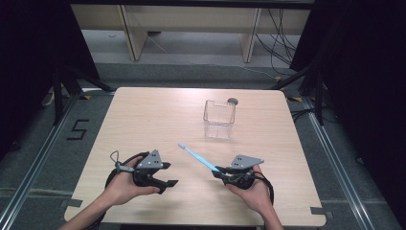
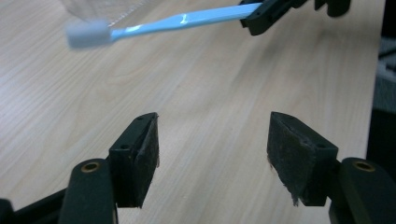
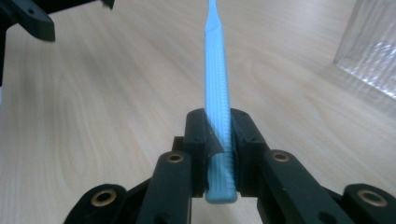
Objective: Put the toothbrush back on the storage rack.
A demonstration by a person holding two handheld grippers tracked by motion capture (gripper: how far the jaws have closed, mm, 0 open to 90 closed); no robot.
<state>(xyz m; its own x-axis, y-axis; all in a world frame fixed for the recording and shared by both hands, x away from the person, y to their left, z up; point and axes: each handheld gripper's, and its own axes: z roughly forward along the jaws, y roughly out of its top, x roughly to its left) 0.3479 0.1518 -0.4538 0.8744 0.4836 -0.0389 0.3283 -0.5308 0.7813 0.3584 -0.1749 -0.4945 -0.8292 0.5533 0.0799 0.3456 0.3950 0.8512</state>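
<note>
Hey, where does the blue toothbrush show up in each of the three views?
High view: toothbrush at centre, slanting up-left from the right tongs.
Left gripper view: toothbrush along the top edge, head at left.
Right gripper view: toothbrush at centre, clamped by its handle end, pointing away.
Shared landmark: the clear container, also and.

Evenly and softly lit from overhead across the pale wooden table (image 1: 158, 115), with only faint, short shadows beneath the left gripper (image 1: 165, 175) and right gripper (image 1: 216, 171), while dark curtains at far left and far right swallow the surroundings in near black. Soft and slightly grainy throughout the high view, with mild bowing of straight lines toward the edges. Sharp on the near black pads (image 2: 145, 154) in the left gripper view but blurred on the toothbrush (image 2: 154, 25) bristles, a small white glint along its blue handle; similarly hazy on the clear container (image 3: 373, 51) at far right of the right gripper view.
</note>
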